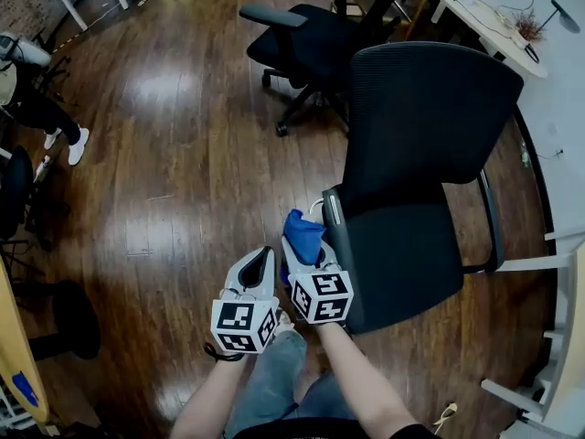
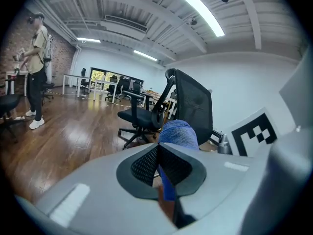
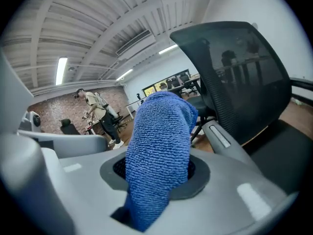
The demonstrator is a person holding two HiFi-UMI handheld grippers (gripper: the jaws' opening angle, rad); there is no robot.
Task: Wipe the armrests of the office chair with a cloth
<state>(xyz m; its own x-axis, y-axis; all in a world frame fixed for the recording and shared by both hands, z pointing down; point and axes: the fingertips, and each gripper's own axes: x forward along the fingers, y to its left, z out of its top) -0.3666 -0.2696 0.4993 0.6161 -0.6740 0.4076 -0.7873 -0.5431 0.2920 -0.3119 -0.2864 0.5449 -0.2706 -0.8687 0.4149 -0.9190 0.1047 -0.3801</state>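
Gripping the cloth [image 3: 159, 151], the right gripper [image 3: 157, 173] has its jaws clenched on the blue fabric; the cloth stands up out of the jaws in a bunched fold. In the head view the right gripper [image 1: 294, 256] holds the cloth [image 1: 303, 233] just beside the front end of the chair's [image 1: 430, 117] near armrest [image 1: 333, 210]; contact can't be told. In the right gripper view the armrest [image 3: 218, 136] shows as a grey pad to the right of the cloth. The other armrest [image 1: 491, 219] is on the seat's far side, well apart. The left gripper [image 1: 260, 262] sits just left of the right one over the floor [image 1: 183, 135]; the left gripper [image 2: 159, 150] has its jaws pressed together, nothing grasped, cloth [image 2: 179, 132] visible beyond them. A second chair [image 1: 306, 39] stands farther back; a person [image 2: 35, 67] stands at the room's far side.
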